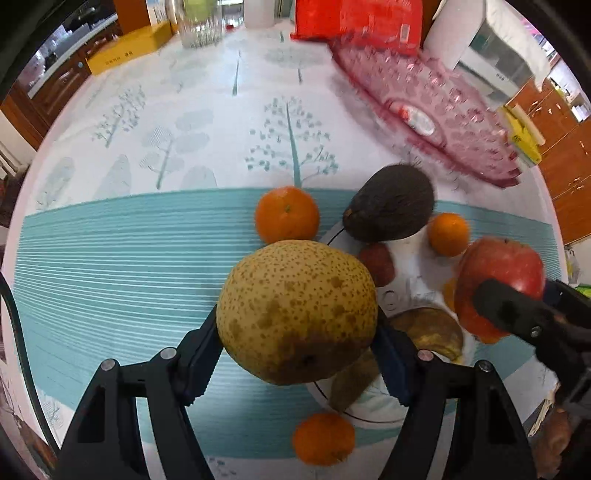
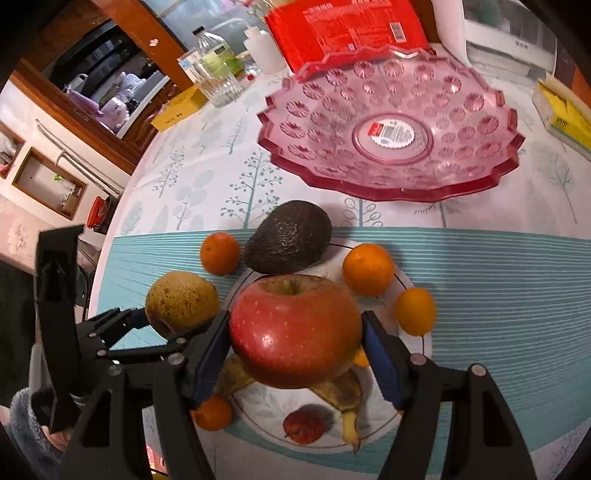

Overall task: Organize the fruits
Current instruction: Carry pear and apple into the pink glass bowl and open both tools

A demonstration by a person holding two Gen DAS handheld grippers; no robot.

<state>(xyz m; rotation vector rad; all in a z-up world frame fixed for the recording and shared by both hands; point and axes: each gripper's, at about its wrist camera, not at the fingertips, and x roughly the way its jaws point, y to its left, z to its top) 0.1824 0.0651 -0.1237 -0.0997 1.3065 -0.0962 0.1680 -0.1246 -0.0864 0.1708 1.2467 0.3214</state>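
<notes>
My left gripper [image 1: 297,354] is shut on a speckled yellow-brown pear [image 1: 297,310] and holds it above the table; the pear also shows in the right wrist view [image 2: 181,301]. My right gripper [image 2: 295,354] is shut on a red apple [image 2: 295,330], held above a white plate [image 2: 415,343]; the apple shows in the left wrist view [image 1: 498,273]. A dark avocado [image 2: 290,242], several small oranges [image 2: 367,269], a browned banana [image 2: 343,397] and a small red fruit [image 2: 304,426] lie on or around the plate. An empty pink glass bowl [image 2: 391,129] stands behind.
A red package [image 2: 343,29], a glass jar [image 2: 218,79], a bottle and yellow boxes [image 2: 179,109] line the table's far edge. Another yellow box [image 2: 565,114] lies right of the bowl. One orange [image 1: 323,437] lies near the front edge.
</notes>
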